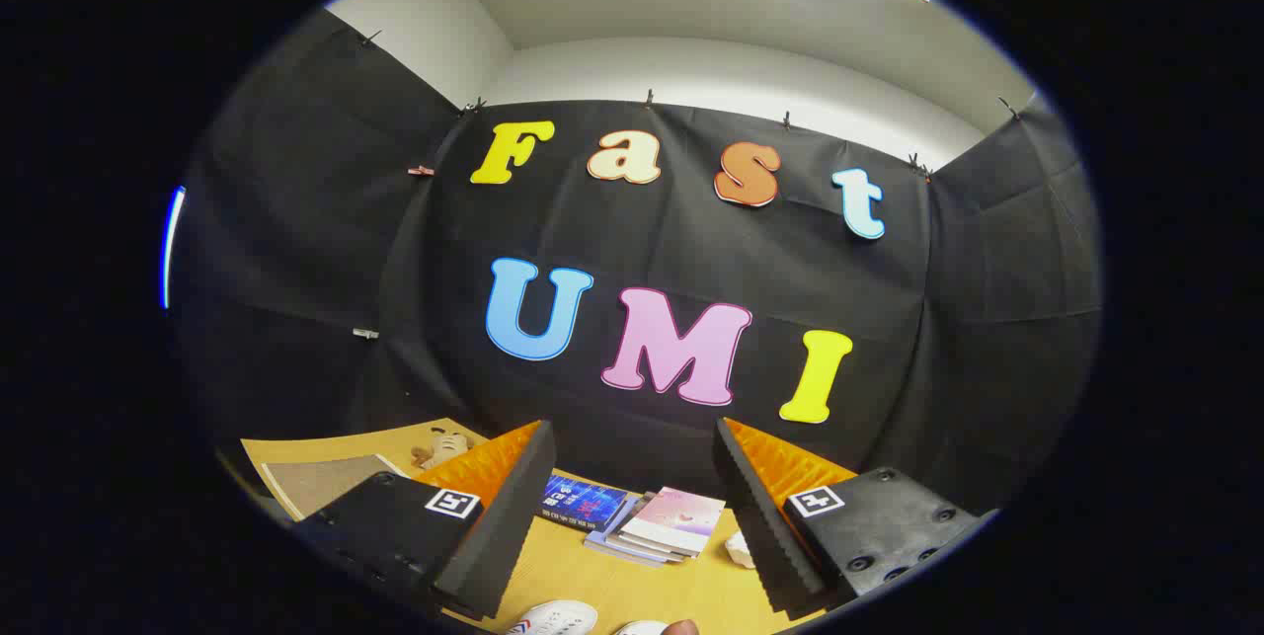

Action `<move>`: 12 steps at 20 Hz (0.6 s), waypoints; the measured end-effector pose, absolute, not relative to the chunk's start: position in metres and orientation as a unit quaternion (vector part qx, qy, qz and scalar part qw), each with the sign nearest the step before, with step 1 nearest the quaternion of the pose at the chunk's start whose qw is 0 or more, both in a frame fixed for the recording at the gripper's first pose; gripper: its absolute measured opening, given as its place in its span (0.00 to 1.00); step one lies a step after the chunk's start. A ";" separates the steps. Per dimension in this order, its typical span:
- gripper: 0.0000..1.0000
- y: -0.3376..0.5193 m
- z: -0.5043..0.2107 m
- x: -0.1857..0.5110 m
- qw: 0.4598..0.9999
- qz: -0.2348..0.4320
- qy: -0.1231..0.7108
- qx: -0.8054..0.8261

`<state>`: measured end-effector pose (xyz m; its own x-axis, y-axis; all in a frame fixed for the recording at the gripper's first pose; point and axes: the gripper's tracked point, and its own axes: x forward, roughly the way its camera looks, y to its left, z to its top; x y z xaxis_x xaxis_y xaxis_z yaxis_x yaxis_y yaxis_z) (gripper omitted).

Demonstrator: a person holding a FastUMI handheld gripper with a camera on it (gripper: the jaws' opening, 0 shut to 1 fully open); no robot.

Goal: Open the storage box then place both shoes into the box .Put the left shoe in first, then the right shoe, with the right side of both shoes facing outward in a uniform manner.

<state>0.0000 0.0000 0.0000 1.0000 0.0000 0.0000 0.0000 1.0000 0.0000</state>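
White shoe low between fingers, likely a second beside, tool open, empty

The gripper hangs above the wooden table, fingers spread wide, gripping nothing. Between the fingers, beyond their tips, lies a stack of books beside a blue book. Nearest the camera between them, two white shoes' toes peek in

No readable text on books.
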 end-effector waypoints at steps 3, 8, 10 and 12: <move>0.97 0.003 -0.004 0.006 1.000 0.001 0.007 -0.003; 0.97 0.010 -0.003 0.015 1.000 -0.001 0.009 0.003; 0.97 0.008 0.000 0.017 1.000 -0.005 0.007 0.001; 0.97 0.007 -0.001 0.020 1.000 -0.006 0.006 0.007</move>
<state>0.0199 0.0072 -0.0013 0.9999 -0.0127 -0.0116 0.0128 0.9998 0.0136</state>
